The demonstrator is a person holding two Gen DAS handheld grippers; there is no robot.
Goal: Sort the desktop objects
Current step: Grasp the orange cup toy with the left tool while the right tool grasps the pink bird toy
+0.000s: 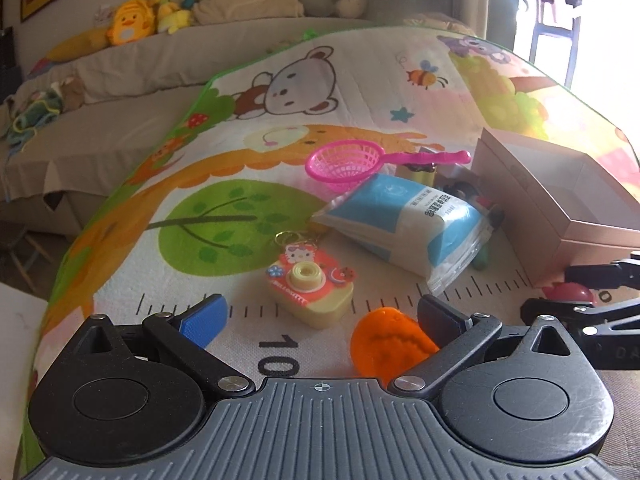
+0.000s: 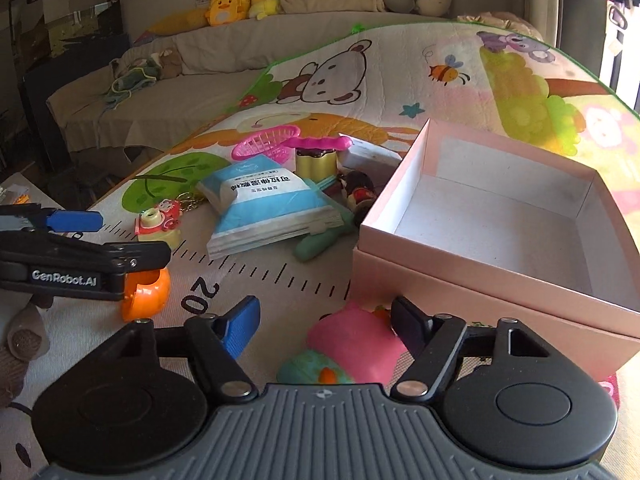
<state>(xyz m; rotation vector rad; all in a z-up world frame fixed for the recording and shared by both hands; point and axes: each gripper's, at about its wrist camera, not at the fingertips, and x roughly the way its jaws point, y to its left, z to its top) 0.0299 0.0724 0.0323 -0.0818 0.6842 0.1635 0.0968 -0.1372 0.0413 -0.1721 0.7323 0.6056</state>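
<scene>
Blue packet (image 2: pixel 266 208) and green toy (image 2: pixel 320 242) crowd pink box (image 2: pixel 472 280).

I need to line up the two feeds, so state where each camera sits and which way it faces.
Left wrist: on the left gripper, angled down over the cartoon play mat at the Hello Kitty toy camera; the right gripper enters at right.
Right wrist: on the right gripper, facing the open pink cardboard box; the left gripper enters at left.
Shared: the blue-and-white packet.
</scene>
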